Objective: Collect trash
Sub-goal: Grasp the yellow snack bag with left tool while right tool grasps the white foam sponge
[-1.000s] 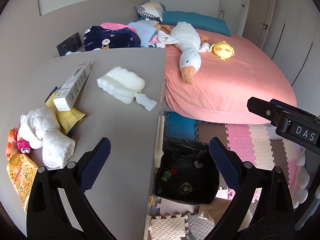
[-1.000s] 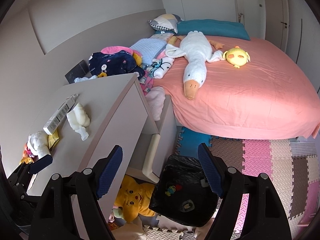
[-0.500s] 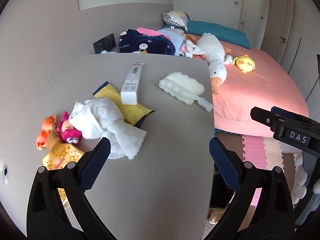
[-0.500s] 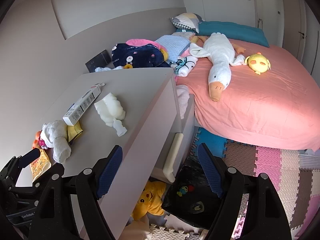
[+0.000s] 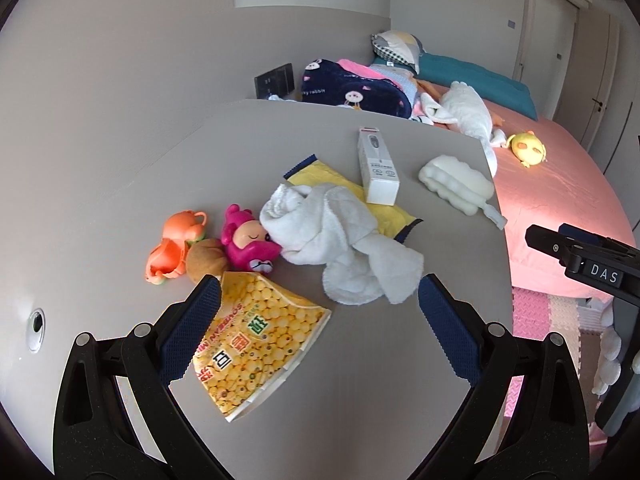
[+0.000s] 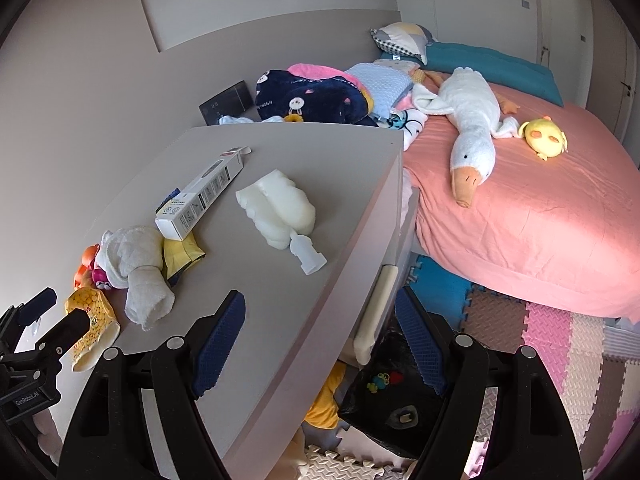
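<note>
A yellow snack bag (image 5: 256, 336) printed with corn kernels is seen lying flat on the grey surface (image 5: 380, 392), directly between the spread fingers of the left gripper (image 5: 318, 332); the left-hand pad (image 5: 192, 332) overlaps the bag's near edge in the picture, though contact cannot be confirmed. The fingers are held wide apart and nothing is gripped. The bag is judged to be the trash in hand: thin, crinkly film, very light, probably empty or nearly so, and likely slippery on its glossy face. It is expected to buckle rather than resist, so a firm pinch is better taken across a free edge or a corner lifted off the surface than across the flat middle, where the pads would only slide.

Just beyond the bag, a white towel (image 5: 340, 248), a pink doll (image 5: 248, 244), an orange toy (image 5: 176, 248) and a brown ball (image 5: 206, 256) are crowded together, the ball almost touching the bag's far corner; these could be dragged along if the grasp is taken too deep. A white box (image 5: 378, 168) rests partly on a yellow cloth (image 5: 356, 196), and a white foam piece (image 6: 280, 208) lies nearer the bed (image 6: 540, 200).

The right gripper (image 6: 320, 340) is held over the surface's edge with its fingers parted and nothing between them. Below it on the floor, a black bin (image 6: 396, 412) with small items inside is visible, presumably the place for the bag.
</note>
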